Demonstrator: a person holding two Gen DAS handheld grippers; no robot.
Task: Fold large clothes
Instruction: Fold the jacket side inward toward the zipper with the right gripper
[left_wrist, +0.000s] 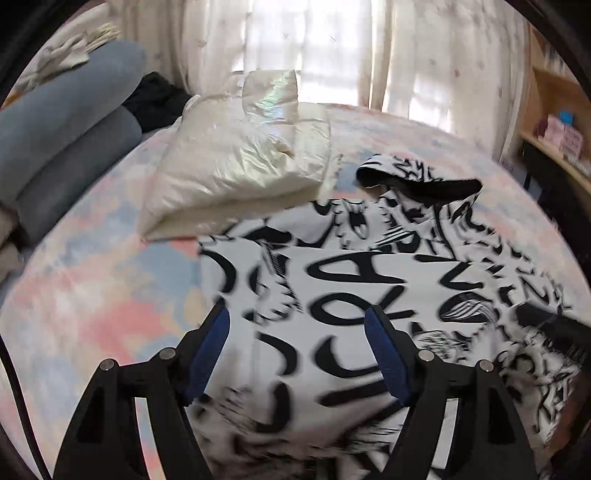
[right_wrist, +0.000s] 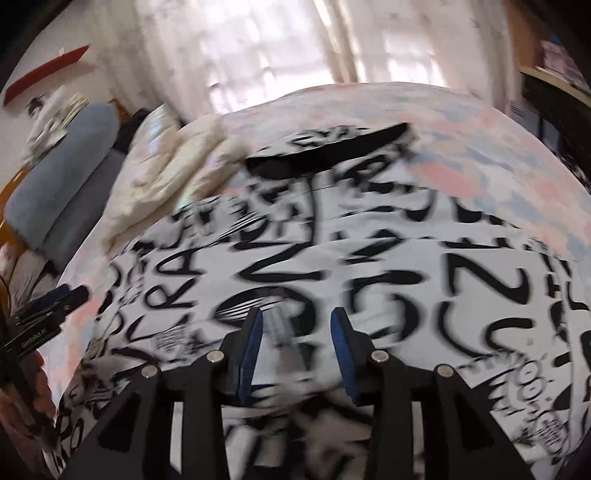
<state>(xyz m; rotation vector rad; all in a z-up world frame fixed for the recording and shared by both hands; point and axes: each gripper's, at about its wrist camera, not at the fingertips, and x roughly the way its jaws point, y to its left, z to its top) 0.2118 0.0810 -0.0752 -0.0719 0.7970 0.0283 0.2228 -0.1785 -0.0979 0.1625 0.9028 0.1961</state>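
A large white hooded garment with black graffiti lettering (left_wrist: 351, 273) lies spread on the bed, its black-lined hood (left_wrist: 424, 188) at the far end. In the left wrist view my left gripper (left_wrist: 295, 314) hovers over the garment's left part, blue pads wide apart with nothing between them. The right wrist view shows the same garment (right_wrist: 295, 258) filling the middle, with the hood (right_wrist: 325, 147) beyond. My right gripper (right_wrist: 297, 314) stands over it, its pads apart; the blurred cloth below them is not pinched. The left gripper (right_wrist: 79, 295) shows at that view's left edge.
A folded cream puffer jacket (left_wrist: 240, 162) lies at the back left, touching the garment's far left corner. Blue-grey bolsters (left_wrist: 66, 129) line the left side. The pastel bedsheet (left_wrist: 92, 295) shows around the clothes. Curtains (left_wrist: 314, 48) hang behind, and a wooden shelf (left_wrist: 554, 122) stands on the right.
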